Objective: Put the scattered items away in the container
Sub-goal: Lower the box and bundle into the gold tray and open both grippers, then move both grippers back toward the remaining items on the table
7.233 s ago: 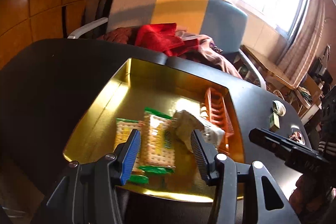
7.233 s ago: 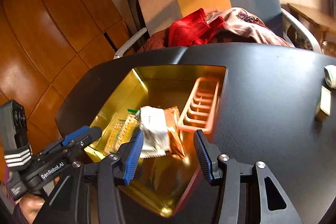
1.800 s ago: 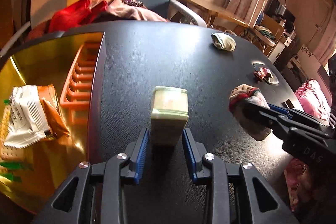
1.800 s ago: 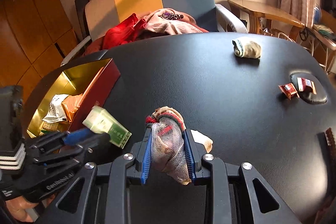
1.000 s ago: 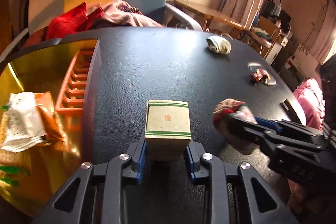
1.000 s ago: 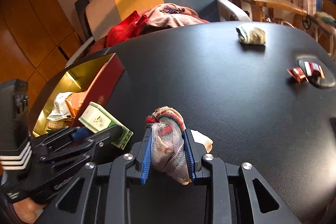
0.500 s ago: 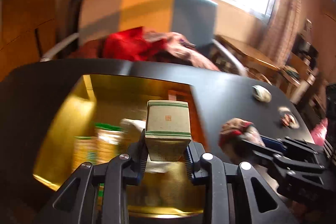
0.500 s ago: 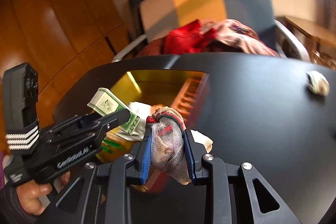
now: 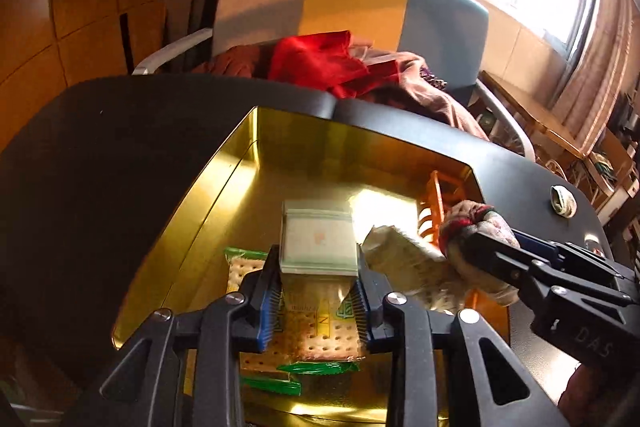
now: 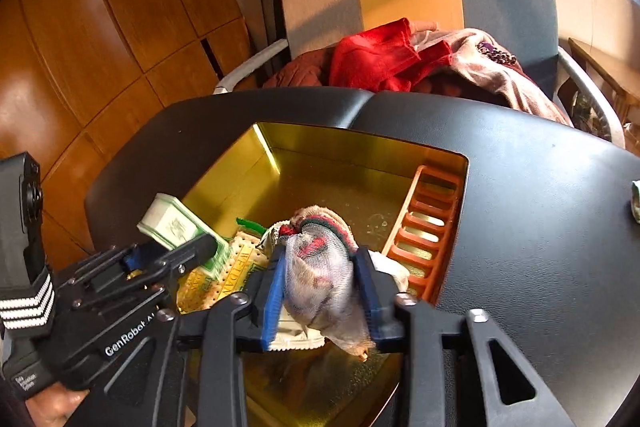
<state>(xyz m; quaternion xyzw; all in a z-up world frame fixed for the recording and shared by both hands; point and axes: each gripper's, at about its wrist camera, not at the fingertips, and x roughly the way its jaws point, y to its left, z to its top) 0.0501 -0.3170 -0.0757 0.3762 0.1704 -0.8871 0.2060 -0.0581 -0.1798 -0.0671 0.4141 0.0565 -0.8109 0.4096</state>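
Over gold tin (image 9: 208, 195) — left claw (image 9: 318, 291) grips box (image 9: 318, 241), right claw (image 10: 322, 291) sock (image 10: 320, 267).

Cracker packets (image 10: 224, 275) and rack (image 10: 430, 231) lie in the tin (image 10: 344, 143), rack at right

Desk (image 10: 540, 211): black, textured top, rounded edges. On it: one gold tin container (image 10: 248, 163), open, toward the desk's far left part; one small rolled pale cloth (image 9: 563, 200), well apart from the container, near the right edge.
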